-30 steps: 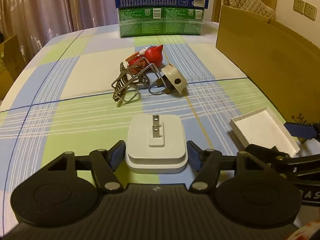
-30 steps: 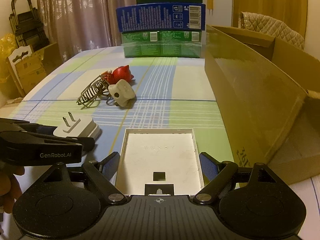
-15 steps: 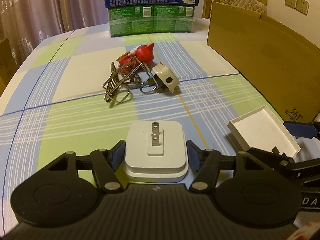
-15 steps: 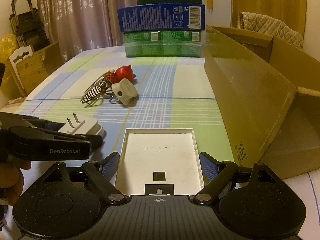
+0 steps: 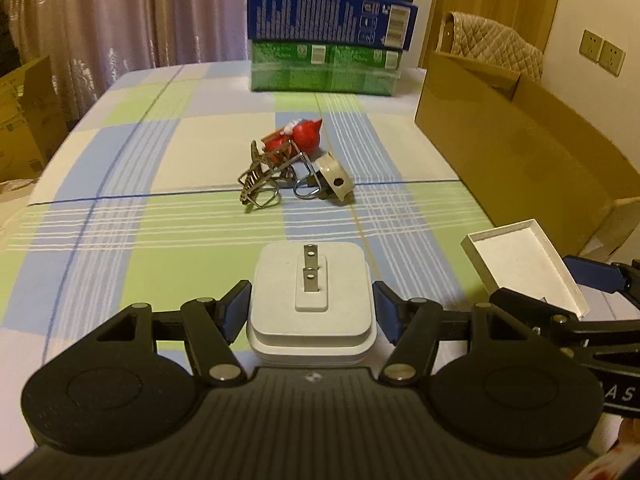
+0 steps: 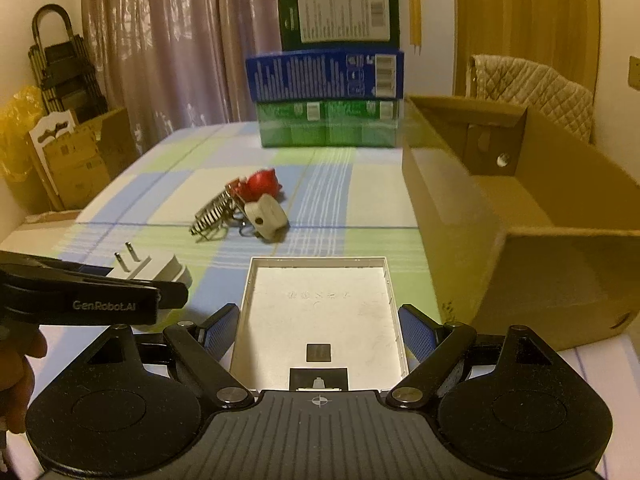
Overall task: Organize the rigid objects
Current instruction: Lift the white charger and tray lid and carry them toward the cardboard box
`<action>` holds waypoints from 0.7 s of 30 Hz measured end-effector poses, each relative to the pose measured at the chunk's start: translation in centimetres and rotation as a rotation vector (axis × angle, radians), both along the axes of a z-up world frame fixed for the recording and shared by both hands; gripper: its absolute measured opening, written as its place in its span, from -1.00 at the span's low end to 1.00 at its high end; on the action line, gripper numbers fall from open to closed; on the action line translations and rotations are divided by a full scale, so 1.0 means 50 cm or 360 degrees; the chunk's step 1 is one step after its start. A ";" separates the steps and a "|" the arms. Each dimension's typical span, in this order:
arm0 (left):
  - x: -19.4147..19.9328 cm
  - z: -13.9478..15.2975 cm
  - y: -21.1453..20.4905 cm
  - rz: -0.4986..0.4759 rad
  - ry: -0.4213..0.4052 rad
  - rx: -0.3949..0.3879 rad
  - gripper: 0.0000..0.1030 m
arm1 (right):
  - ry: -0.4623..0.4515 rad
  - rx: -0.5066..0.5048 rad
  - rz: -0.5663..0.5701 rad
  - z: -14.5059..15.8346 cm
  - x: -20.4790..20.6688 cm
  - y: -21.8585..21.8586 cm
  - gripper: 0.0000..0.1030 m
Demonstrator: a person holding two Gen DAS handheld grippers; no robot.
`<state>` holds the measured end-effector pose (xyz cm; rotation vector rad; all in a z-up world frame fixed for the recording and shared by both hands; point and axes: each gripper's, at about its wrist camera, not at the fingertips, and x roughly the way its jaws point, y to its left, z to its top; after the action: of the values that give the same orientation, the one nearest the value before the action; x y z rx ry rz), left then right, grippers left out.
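Observation:
A white plug adapter (image 5: 312, 280) with two metal prongs pointing up sits between the blue pads of my left gripper (image 5: 311, 312), which is shut on its sides and holds it above the checked tablecloth (image 5: 160, 240). My right gripper (image 6: 318, 332) is shut on a shallow white box tray (image 6: 320, 300), open side up, also held off the table. In the right wrist view the adapter (image 6: 160, 272) shows at the left. In the left wrist view the tray (image 5: 520, 264) shows at the right.
Mid-table lie a red toy (image 5: 300, 140), a wire spring piece (image 5: 260, 184) and a beige cap (image 5: 334, 178), touching one another. An open cardboard box (image 6: 520, 216) stands along the right. Stacked blue and green cartons (image 5: 328, 52) stand at the far end.
Both grippers have risen with the adapter and the tray in them, so the table looks lower and farther. The left pads have closed in against the adapter's sides.

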<state>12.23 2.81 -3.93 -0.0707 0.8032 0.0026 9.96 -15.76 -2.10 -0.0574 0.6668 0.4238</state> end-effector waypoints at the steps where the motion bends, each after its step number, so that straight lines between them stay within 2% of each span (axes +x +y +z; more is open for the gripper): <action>1: -0.008 0.009 -0.003 0.0004 -0.0005 0.0000 0.17 | -0.0008 0.0005 -0.0001 0.009 -0.008 -0.003 0.60; 10: -0.070 0.075 -0.036 0.0025 -0.0054 -0.0006 0.17 | -0.0052 0.0022 -0.0004 0.061 -0.056 -0.026 0.60; 21: -0.122 0.119 -0.058 0.0031 -0.0079 0.0005 0.17 | -0.0090 0.0034 -0.0030 0.103 -0.091 -0.059 0.60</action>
<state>6.13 -0.08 2.00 -0.0754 0.7529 0.0205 5.39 -18.71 3.02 -0.0429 0.6069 0.4098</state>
